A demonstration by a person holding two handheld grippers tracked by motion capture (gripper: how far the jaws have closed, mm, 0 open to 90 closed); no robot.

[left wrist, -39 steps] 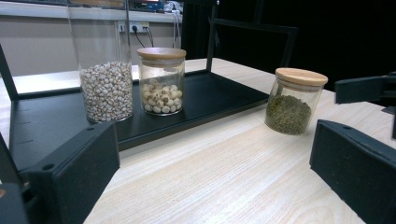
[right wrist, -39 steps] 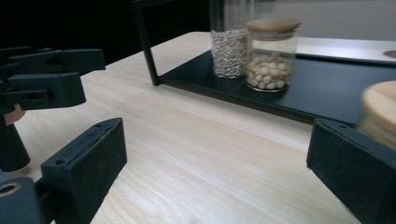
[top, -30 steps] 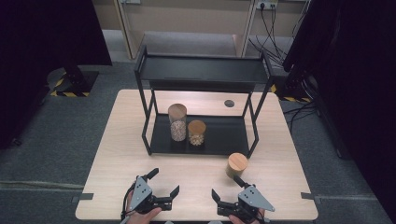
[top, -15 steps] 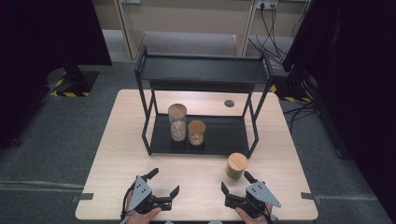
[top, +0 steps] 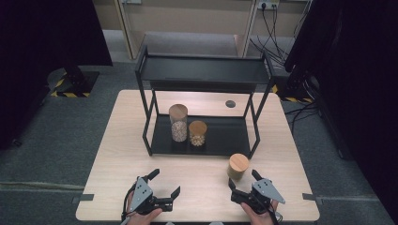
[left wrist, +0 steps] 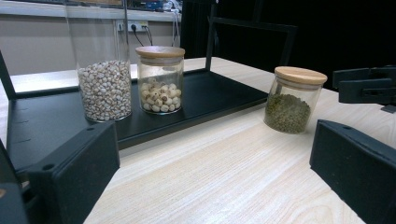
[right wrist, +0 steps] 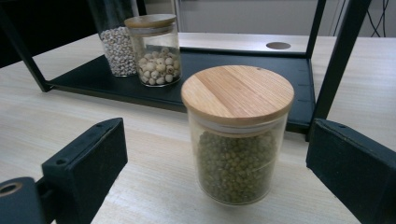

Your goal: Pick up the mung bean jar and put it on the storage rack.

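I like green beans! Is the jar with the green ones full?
No, about half full. In the green bean jar, the beans stop well below its wooden lid.

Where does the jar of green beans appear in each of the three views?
High view: jar of green beans on the table, lower right, before the right gripper.
Left gripper view: right of centre.
Right gripper view: centre, between open jaws.
Shared landmark: black shelf behind it.

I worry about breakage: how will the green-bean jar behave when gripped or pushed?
The jar looks like smooth glass, so probably slippery and fragile. It is roughly half full of beans, likely fairly heavy low down, so it should slide rather than tip. Its wooden lid may lift off.
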